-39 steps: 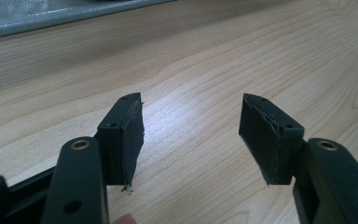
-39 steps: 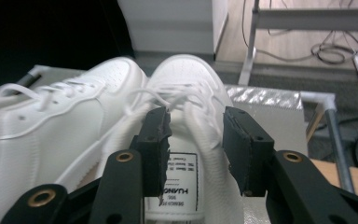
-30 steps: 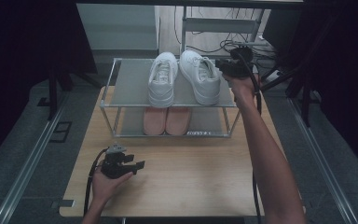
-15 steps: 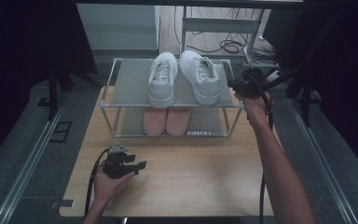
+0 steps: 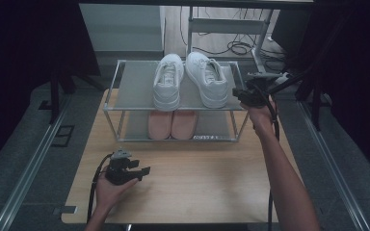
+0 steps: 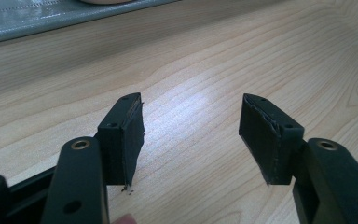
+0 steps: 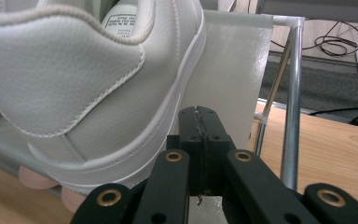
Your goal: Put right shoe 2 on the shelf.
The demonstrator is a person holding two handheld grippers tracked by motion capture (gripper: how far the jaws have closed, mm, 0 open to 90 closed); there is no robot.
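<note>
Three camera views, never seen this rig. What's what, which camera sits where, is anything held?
No robot arm here: a person holds a two-jaw gripper in each hand. The high view comes from a fixed camera above the person's side, looking down on a wooden table. On it stands a two-shelf metal shoe rack. A pair of white sneakers sits on the top shelf, a pair of pink slippers on the lower one.

The other two pictures come from cameras riding on the grippers, looking along their black jaws. The left gripper rests low over bare tabletop, jaws wide apart, nothing between them. The right gripper is at the rack's right end, beside the heel of the right-hand sneaker. Its jaws are pressed together with nothing in them, so nothing is held.
</note>
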